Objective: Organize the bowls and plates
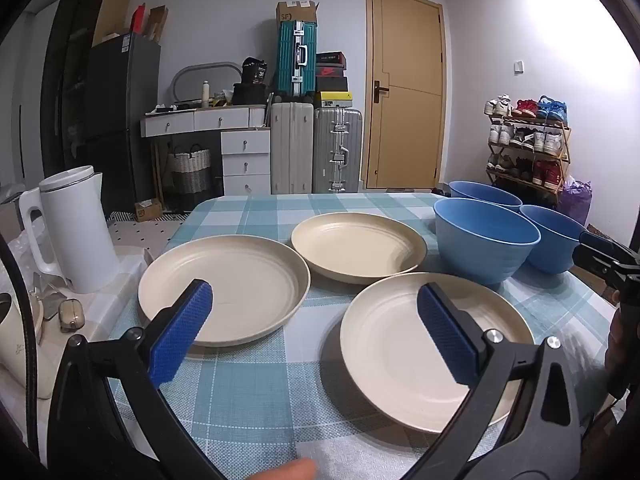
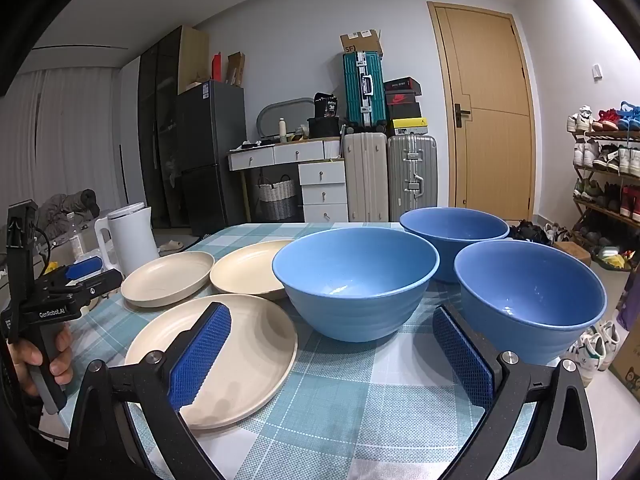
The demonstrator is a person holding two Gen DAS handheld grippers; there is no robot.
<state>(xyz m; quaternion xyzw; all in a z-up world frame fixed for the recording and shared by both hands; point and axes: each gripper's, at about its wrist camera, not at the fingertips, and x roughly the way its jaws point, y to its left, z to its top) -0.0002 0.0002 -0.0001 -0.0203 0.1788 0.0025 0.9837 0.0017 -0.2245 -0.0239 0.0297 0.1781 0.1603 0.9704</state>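
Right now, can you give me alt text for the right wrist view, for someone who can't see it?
Three blue bowls and three cream plates sit separately, unstacked, on a checked tablecloth. The right tongs are open and empty in front of them. The left tongs are at the left edge, held in a hand.

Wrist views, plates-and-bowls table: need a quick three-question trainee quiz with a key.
1. How many cream plates and how many blue bowls are on the checked tablecloth?
2. True or false: the bowls are already nested inside one another.
3. Multiple choice: the left tool is A) shut on a plate, B) open and holding nothing, C) shut on a bowl.

Key
1. Three plates, the nearest being the near plate; three bowls, the biggest in view being the front bowl; all on the tablecloth.
2. False: each stands separately.
3. B: the left tool hangs open above the plates; the right tool is open too.
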